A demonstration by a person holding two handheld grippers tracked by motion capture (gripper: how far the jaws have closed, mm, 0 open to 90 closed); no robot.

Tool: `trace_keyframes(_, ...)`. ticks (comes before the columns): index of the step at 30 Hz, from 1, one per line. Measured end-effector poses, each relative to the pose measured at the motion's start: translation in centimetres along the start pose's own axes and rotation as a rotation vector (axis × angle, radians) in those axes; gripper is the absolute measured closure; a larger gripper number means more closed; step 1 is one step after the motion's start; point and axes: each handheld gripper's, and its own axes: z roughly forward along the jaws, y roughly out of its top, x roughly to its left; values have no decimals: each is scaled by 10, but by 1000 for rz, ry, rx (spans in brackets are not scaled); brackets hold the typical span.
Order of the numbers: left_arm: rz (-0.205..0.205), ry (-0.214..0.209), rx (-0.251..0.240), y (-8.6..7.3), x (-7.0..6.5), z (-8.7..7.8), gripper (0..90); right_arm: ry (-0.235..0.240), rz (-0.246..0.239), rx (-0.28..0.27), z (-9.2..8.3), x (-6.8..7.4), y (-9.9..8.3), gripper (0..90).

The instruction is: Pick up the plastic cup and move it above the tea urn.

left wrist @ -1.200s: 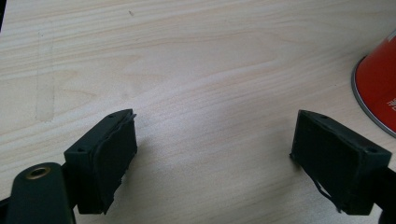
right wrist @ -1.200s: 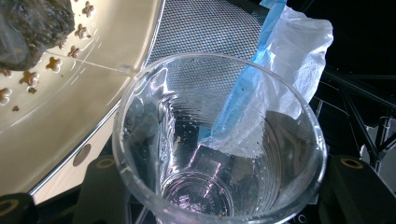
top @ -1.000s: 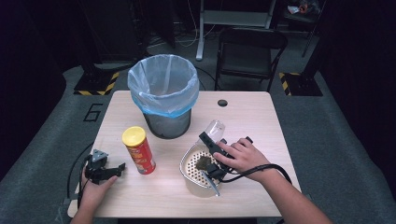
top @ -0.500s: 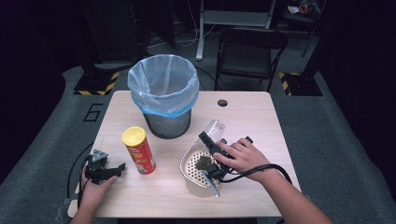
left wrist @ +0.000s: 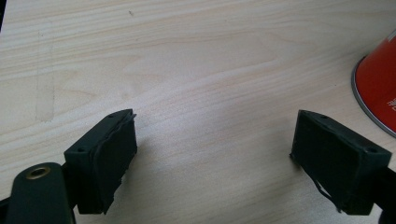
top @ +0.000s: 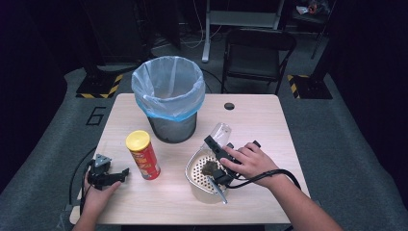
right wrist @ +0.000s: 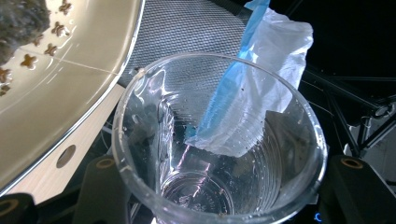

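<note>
Work in hand: clearing the counter (top: 269,120) into the lined bin (top: 167,91), judging by the bag-lined opening and the cup already lifted.

Right tool (top: 217,150): clamped on a clear plastic cup (top: 220,132), one jaw on each side of its wall (the right gripper view looks straight down into the cup (right wrist: 219,154), which appears empty apart from droplets).

Cup position: held off the counter, tilted with its mouth toward the bin, just past the far rim of the perforated bowl (top: 204,178) and between that bowl and the bin. The tilt suits a tip or drop into the bag.

Bowl: sits near the front edge of the counter, right of centre, under the right hand (top: 250,161); a dark lump (top: 210,167) lies in it, likely more waste.

Left tool (top: 108,174): jaws wide apart with nothing between them, resting low near the front left corner (parked out of the way, I judge, while the other hand works).

Chip can (top: 142,155): upright between the left tool and the bowl, its red side (left wrist: 379,93) just beyond the left tool's reach.

Bin: stands at the middle of the far half of the counter, within reach of both hands.
</note>
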Motion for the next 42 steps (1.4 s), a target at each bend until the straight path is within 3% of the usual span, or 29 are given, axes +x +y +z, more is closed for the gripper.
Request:
trace_keyframes(6,0,0,-3,0,0,0,137,-17,-13,1,0,1,1,399)
trace_keyframes(16,1,0,-3,0,0,0,137,-56,37,13,-4,0,-1,397)
trace_keyframes(17,2,0,0,0,0,0,137,-120,53,17,-4,-1,-2,396)
trace_keyframes(19,1,0,-3,0,0,0,137,-130,91,17,-5,-4,-2,395)
trace_keyframes(23,0,0,-2,0,0,0,136,-98,325,-3,-5,-7,-7,393)
trace_keyframes(31,0,0,-2,0,0,0,137,-115,745,-23,-7,-11,-12,393)
trace_keyframes(35,1,0,-2,0,0,0,136,-65,1045,-63,-8,-16,-20,391)
trace_keyframes(40,0,-2,10,0,0,-1,137,6,1429,-111,-6,-21,-43,391)
trace_keyframes(42,-2,2,1,0,0,0,136,43,1580,-163,-5,-20,-53,392)
